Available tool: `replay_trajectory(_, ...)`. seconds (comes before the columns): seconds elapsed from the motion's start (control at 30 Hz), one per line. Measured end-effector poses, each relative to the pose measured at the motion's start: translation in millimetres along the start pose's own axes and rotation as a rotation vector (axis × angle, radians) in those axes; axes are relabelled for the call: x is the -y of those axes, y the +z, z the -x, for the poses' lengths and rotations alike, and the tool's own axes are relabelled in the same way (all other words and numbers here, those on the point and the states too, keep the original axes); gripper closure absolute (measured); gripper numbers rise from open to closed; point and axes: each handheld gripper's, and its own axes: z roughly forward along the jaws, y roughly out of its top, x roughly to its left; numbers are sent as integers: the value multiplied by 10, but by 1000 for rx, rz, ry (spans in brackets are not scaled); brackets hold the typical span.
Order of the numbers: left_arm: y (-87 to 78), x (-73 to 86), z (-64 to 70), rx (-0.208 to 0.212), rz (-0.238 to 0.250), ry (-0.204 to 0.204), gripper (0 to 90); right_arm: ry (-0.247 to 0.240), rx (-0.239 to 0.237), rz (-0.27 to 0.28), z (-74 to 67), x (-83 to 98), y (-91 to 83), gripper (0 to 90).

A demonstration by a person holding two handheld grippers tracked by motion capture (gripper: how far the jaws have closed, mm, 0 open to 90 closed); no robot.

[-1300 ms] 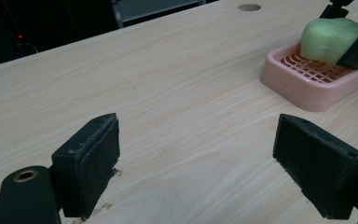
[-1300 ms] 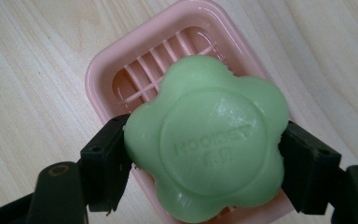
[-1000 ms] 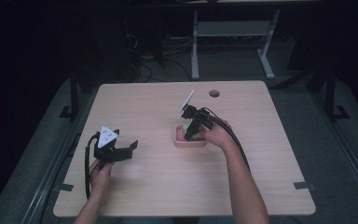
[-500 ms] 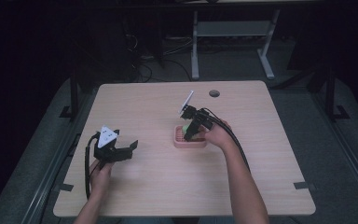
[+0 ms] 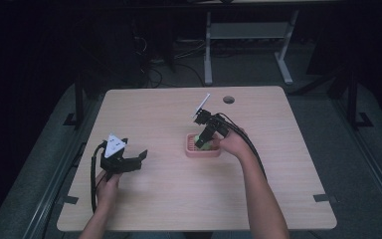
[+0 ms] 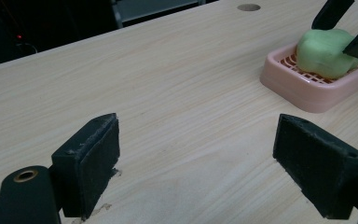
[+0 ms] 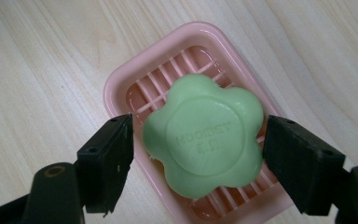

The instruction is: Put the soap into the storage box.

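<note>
Between the black jaws of my right gripper (image 7: pixel 198 151) lies the green flower-shaped soap bar (image 7: pixel 204 134); the jaws stand released, a small gap on each side. The soap rests in the pink plastic slatted soap dish (image 7: pixel 121 79). My left gripper (image 6: pixel 196 161) is wide apart above the pale wooden table (image 6: pixel 168 70).

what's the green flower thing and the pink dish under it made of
Green flower-shaped bar: looks like soap, matte and waxy, with lettering pressed into its face.
Pink soap dish: probably moulded plastic, smooth and slightly glossy, with a slatted drain grid inside.
</note>
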Motion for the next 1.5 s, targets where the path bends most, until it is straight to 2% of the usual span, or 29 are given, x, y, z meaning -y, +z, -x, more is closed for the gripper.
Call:
replay_trajectory(0.67,2,3,-8,-4,-3,4,143,14,-15,27,15,76,-118,228)
replay_trajectory(1.03,0,5,1,1,-5,7,143,42,-25,56,49,219,-187,229)
replay_trajectory(1.5,7,6,6,3,-9,8,143,49,-18,81,77,371,-342,229)
